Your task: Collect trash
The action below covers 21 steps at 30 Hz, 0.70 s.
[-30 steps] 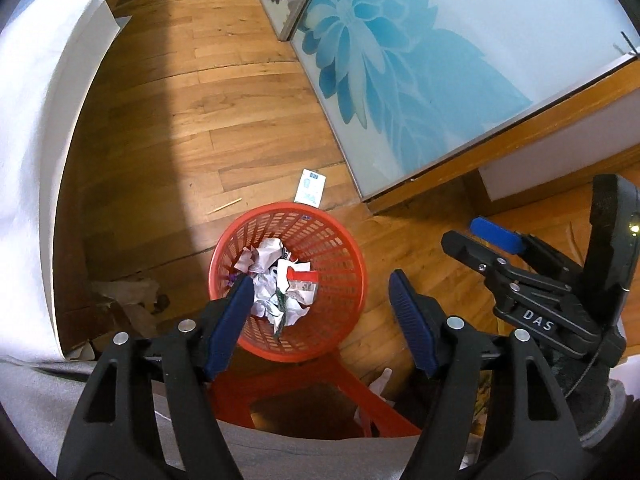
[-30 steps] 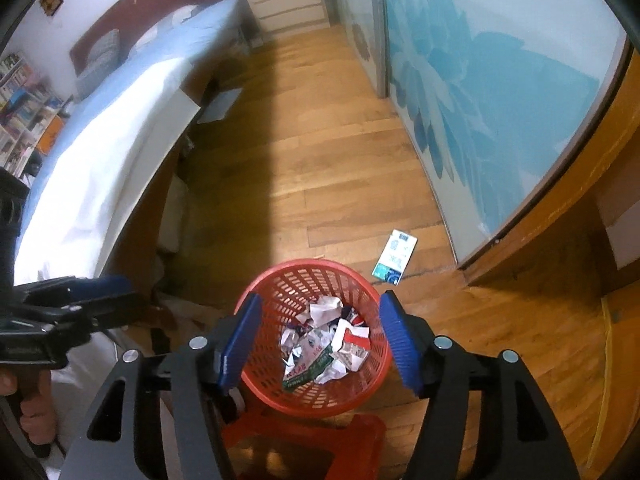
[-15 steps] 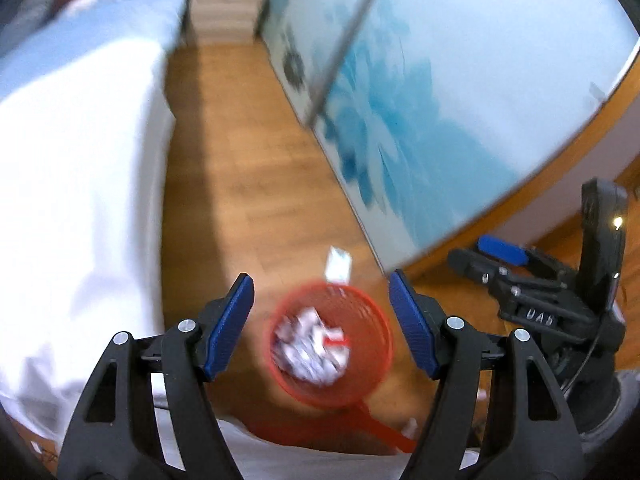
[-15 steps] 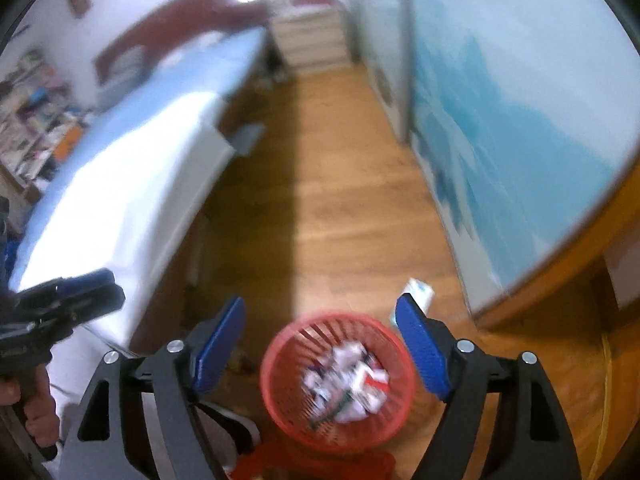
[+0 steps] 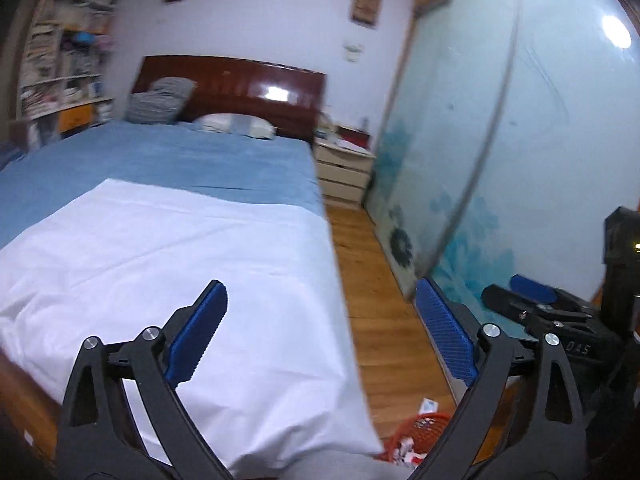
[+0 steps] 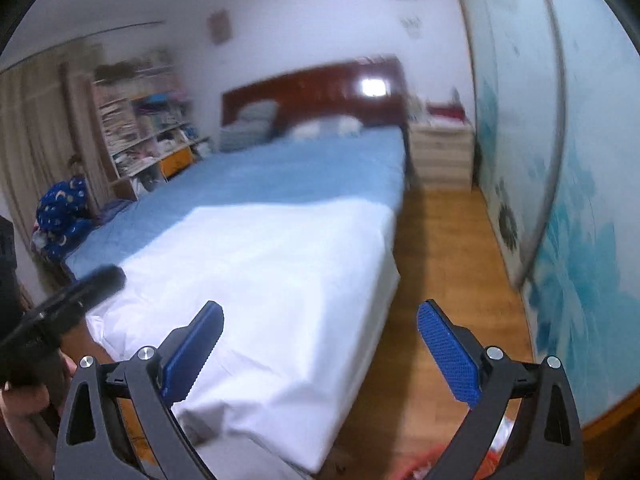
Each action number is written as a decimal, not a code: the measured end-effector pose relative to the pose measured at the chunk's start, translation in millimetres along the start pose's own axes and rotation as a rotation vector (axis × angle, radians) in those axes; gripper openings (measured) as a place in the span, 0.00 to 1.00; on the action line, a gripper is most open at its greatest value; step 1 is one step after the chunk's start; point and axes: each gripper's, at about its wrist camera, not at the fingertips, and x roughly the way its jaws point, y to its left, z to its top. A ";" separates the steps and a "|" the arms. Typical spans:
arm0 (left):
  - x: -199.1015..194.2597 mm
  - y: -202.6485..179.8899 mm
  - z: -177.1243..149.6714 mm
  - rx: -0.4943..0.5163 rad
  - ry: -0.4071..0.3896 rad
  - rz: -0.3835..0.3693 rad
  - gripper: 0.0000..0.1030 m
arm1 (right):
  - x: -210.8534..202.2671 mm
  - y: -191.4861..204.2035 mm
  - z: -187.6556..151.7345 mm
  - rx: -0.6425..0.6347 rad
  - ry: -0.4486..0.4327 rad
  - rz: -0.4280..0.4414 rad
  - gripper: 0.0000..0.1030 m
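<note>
Both grippers are raised and face across the bedroom. My left gripper (image 5: 320,320) is open and empty, its blue pads wide apart. The red trash basket (image 5: 420,436) with crumpled paper shows only at the bottom edge, below and right of it. A small white carton (image 5: 428,405) lies on the floor just beyond the basket. My right gripper (image 6: 320,340) is open and empty; it also shows at the right of the left wrist view (image 5: 532,296). A red blur of the basket (image 6: 440,456) sits at the bottom of the right wrist view.
A bed (image 5: 168,248) with white and blue sheets fills the left and centre. A blue-flowered sliding glass door (image 5: 520,168) runs along the right. A strip of wooden floor (image 5: 376,288) lies between them. A nightstand (image 5: 344,168) and a bookshelf (image 6: 144,120) stand at the back.
Both grippers have tilted up from looking down at the basket to looking across the room. The basket has slid to the bottom edge of both views. Both stay open.
</note>
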 end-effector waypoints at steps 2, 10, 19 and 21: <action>1.9 18.8 -6.6 -0.041 0.033 0.021 0.94 | 10.0 31.3 -9.0 -0.020 -0.031 -0.011 0.93; -0.4 41.1 -29.2 -0.052 0.035 0.139 0.94 | 43.8 93.2 -80.6 0.038 0.024 0.028 0.93; -5.0 63.1 -36.9 -0.059 0.076 0.131 0.94 | 54.0 108.9 -98.1 -0.023 0.029 0.012 0.93; -5.0 66.3 -38.7 -0.065 0.082 0.169 0.94 | 58.8 103.7 -94.1 -0.010 0.026 0.000 0.93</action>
